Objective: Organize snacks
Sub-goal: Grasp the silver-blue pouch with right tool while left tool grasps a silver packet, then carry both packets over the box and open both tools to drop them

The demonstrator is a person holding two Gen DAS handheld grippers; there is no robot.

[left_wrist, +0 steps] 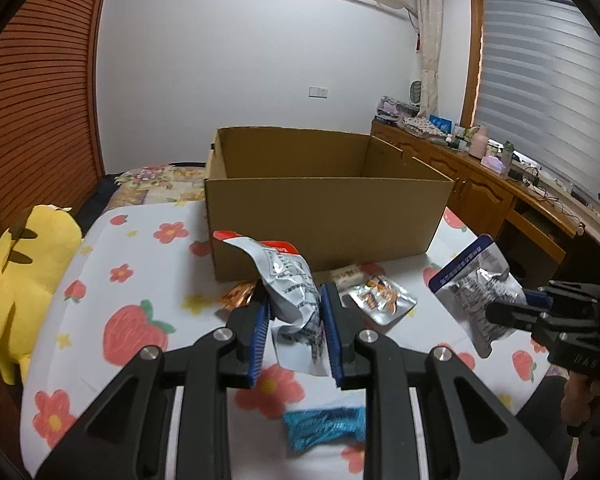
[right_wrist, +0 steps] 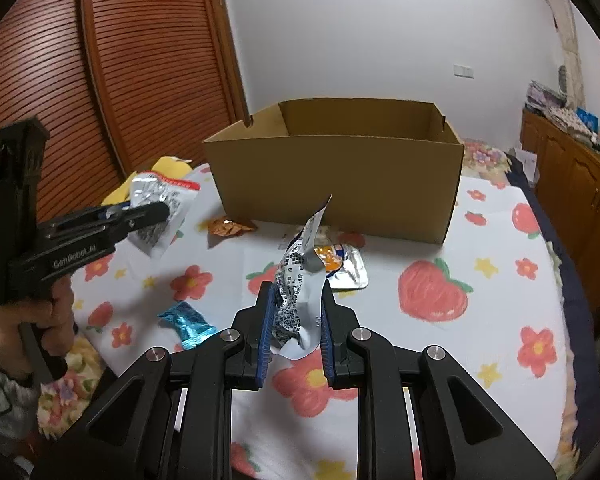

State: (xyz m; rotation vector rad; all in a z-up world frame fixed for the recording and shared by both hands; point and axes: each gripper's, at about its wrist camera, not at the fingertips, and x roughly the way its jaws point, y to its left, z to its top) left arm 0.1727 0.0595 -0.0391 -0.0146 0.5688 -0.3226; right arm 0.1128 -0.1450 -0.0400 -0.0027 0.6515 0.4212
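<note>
With both tongs clamped on crinkled foil pouches, left tongs (left_wrist: 294,312) on red-topped pouch (left_wrist: 284,280), right tongs (right_wrist: 296,316) on blue-topped pouch (right_wrist: 300,280), just short of the cardboard box (left_wrist: 324,216), slick film could slip before clearing its rim.

A yellow plush toy (left_wrist: 24,276) lies at left; slatted wooden doors (left_wrist: 36,92) upper left, window blinds (left_wrist: 540,80) upper right.
</note>
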